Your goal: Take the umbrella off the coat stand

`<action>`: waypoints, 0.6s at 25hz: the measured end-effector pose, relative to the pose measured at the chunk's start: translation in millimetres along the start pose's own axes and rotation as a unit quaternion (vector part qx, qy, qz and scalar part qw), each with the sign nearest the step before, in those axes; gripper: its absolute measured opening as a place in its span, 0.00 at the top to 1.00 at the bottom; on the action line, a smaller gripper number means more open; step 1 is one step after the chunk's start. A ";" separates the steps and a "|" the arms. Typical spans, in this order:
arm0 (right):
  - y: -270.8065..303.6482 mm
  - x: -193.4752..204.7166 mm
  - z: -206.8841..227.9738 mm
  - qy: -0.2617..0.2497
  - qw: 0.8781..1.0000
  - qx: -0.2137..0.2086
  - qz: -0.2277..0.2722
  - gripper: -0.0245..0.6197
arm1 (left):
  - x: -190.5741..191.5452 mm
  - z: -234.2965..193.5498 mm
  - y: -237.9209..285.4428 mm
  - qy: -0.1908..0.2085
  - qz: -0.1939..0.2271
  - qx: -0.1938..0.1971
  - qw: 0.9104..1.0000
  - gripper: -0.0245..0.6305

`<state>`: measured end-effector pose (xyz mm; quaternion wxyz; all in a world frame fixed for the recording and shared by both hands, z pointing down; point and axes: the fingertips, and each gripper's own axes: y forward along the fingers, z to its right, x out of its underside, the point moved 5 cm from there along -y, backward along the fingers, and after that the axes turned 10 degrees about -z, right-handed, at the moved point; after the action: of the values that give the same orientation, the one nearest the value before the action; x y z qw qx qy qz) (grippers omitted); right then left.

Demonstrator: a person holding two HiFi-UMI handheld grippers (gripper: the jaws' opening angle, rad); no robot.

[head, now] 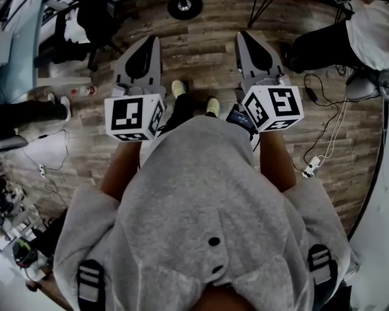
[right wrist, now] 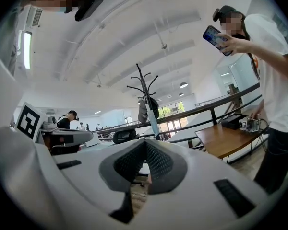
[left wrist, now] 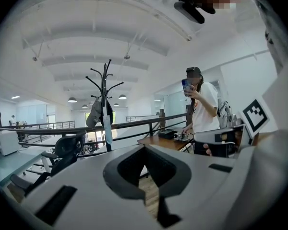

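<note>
One black coat stand (left wrist: 104, 87) with branching hooks was noted. One slim pale-blue umbrella (left wrist: 107, 127) hung on it beside one grey garment (left wrist: 94, 115). Left gripper (left wrist: 145, 147) and right gripper (right wrist: 146, 143) were well apart from the stand, jaws closed and empty.

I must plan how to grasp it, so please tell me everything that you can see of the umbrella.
The umbrella is pale blue, long and slim, and it is folded shut. It looks like fabric. It hangs almost upright along the pole of the black stand, below the hooks, with its lower end free in the air. A grey garment hangs right beside it on the same stand. Its handle, and how it is hooked on, are too small to tell.
</note>
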<state>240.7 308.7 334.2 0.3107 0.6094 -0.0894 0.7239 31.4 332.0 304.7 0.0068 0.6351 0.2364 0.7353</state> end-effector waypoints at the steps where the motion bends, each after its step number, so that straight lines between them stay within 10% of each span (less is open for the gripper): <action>1: 1.6 -0.4 0.4 0.000 1.000 0.003 0.001 0.95 | 0.3 -1.0 2.8 0.000 0.001 0.003 1.000 0.94; 15: 102.6 -7.2 -36.4 -0.021 0.999 0.008 -0.037 0.95 | 16.6 -96.5 49.9 -0.031 -0.006 0.028 0.999 0.94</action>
<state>153.7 243.7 344.2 0.3303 0.6301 -0.0672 0.6996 -47.8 260.1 330.0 0.0008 0.6561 0.2604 0.7083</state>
